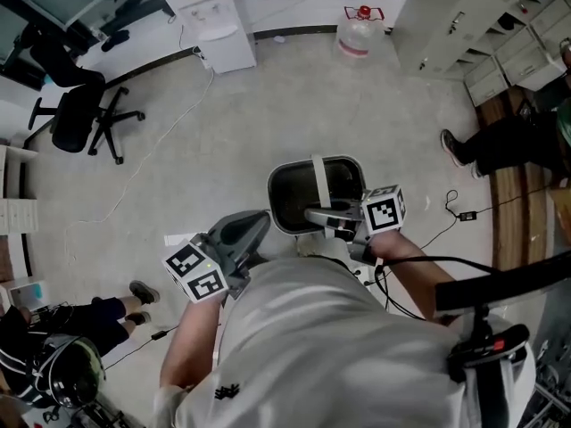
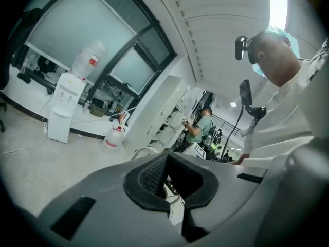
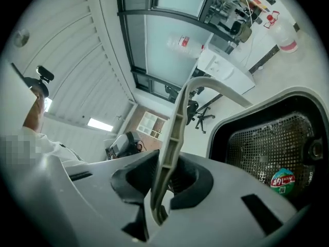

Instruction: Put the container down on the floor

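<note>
The floor (image 1: 223, 132) is bare under the container (image 1: 290, 205), which hangs in front of you by its pale handle (image 1: 318, 178). It looks like a stiff plastic tub, probably light, and likely to swing on that thin bail, so hold it mid-handle. Your right gripper (image 1: 315, 214) has its fingers clamped on the handle. Your left gripper (image 1: 260, 224) is closed on nothing. Only the right gripper view shows the mesh liner (image 3: 267, 138) and the small round sticker (image 3: 282, 181). Only the head view shows the landing spot.

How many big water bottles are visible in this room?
2: one water bottle stands atop the white dispenser, the other on the floor. More may be hidden.
</note>
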Action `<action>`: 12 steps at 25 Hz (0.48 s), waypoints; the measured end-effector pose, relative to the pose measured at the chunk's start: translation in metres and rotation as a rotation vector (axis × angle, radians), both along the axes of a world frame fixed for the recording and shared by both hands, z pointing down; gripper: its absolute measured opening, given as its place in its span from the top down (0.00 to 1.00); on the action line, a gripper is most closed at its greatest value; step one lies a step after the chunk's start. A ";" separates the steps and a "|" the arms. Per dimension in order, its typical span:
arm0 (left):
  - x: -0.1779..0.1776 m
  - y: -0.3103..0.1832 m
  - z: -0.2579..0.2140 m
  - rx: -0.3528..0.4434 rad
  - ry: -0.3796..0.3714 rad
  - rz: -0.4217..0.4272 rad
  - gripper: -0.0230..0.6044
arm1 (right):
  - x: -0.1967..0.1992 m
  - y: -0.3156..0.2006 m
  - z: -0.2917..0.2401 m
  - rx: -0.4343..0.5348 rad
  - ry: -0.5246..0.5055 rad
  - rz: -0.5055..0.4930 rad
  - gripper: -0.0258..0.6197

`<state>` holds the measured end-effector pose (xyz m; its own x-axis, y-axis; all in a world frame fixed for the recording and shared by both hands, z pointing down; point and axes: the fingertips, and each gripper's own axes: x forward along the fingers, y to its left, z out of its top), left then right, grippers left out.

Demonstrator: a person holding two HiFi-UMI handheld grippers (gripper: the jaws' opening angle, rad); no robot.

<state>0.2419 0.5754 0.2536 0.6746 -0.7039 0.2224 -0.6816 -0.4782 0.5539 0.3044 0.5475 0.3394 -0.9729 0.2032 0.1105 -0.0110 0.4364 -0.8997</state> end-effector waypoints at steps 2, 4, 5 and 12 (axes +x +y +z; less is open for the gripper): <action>-0.001 -0.003 0.000 0.008 0.003 -0.001 0.95 | -0.003 -0.004 0.000 -0.007 -0.008 0.002 0.90; -0.004 -0.010 0.000 0.018 0.004 0.003 0.95 | -0.010 -0.011 0.002 -0.011 -0.014 0.001 0.90; -0.006 -0.015 0.001 0.019 0.007 0.005 0.95 | -0.014 -0.015 0.004 -0.014 -0.015 0.001 0.90; -0.060 -0.055 0.018 -0.005 0.018 0.022 0.95 | -0.063 -0.068 0.017 -0.017 -0.003 0.060 0.90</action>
